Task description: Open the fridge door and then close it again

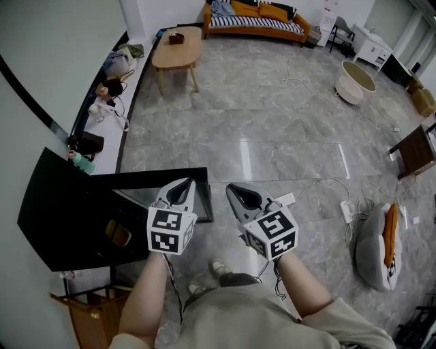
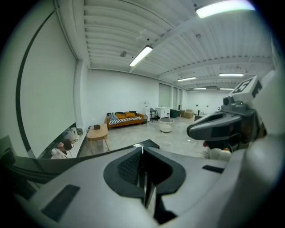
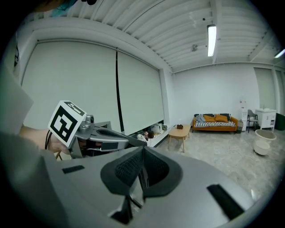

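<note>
**A:** How far along is the fridge job?

**B:** Either not begun or already over; I can't tell which. The black box I take for the fridge [image 1: 75,218] sits at nine o'clock of the left claw [image 1: 180,185], and I can see no door standing open. That claw and the right claw [image 1: 235,189] are both pinched closed on nothing.

**A:** And the room?

**B:** Glossy grey stone floor [image 1: 272,136] with cables trailing across it, and an orange sofa [image 1: 255,17] at twelve o'clock.

Your left gripper [image 1: 185,183] and right gripper [image 1: 233,188] sit side by side in front of you, near each other, both angled forward and slightly down, jaws pressed together on nothing, with your bare forearms [image 1: 144,294] stretched out behind them
</note>
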`<state>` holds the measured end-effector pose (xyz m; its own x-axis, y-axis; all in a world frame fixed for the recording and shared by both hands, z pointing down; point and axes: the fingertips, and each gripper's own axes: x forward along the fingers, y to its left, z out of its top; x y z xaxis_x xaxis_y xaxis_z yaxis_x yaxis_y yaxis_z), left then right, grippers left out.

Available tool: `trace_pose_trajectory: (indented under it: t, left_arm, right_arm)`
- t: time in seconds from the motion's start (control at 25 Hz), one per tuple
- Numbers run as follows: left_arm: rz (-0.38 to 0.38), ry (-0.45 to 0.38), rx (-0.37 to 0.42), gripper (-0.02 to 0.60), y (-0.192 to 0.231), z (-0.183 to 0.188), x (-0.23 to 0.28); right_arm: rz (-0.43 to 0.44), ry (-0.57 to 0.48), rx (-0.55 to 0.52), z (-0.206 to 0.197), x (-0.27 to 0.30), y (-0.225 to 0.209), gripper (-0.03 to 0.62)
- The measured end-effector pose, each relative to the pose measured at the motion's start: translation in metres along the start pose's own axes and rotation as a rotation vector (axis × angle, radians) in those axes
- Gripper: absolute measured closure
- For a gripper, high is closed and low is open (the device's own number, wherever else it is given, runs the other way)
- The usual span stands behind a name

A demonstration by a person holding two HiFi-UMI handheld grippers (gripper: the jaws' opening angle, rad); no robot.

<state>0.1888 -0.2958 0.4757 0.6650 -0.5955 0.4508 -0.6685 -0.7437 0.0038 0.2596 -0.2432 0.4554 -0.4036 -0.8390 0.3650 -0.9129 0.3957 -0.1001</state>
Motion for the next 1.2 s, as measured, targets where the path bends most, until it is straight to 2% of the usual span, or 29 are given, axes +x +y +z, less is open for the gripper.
trace_pose_trajectory:
  t: [0.48,0.6,0.68,0.84,0.88,0.96,1.04,1.2]
  left_arm:
    - [0.001,-0.008,-0.023,0.572,0.007,0.004,0.015]
    - [-0.003,-0.014,-0.033,0.572,0.007,0.005,0.017]
    - [-0.004,-0.02,-0.013,0.572,0.007,0.007,0.016]
    - [0.018,-0.067,-0.009,0.572,0.015,0.016,0.006]
    - [0.027,-0.082,-0.013,0.572,0.018,0.021,0.001]
    - [0.041,-0.109,-0.013,0.572,0.021,0.031,-0.01]
    - [0.052,-0.131,-0.007,0.572,0.023,0.039,-0.023]
    - [0.071,-0.149,-0.017,0.573,0.029,0.045,-0.05]
  right_arm:
    - [-0.034,0.009,-0.005,-0.005,-0.001,-0.021,0.597]
    - [-0.017,-0.034,0.022,0.0,-0.005,-0.023,0.597]
    - [0.003,-0.072,0.041,0.006,-0.007,-0.022,0.595]
    - [0.031,-0.113,0.011,0.02,-0.01,-0.014,0.587]
    - [0.044,-0.134,0.016,0.025,-0.011,-0.012,0.532]
    - [0.078,-0.211,0.064,0.041,-0.017,-0.01,0.339]
    - [0.106,-0.283,0.098,0.057,-0.024,-0.008,0.283]
    - [0.129,-0.301,0.022,0.073,-0.033,0.0,0.261]
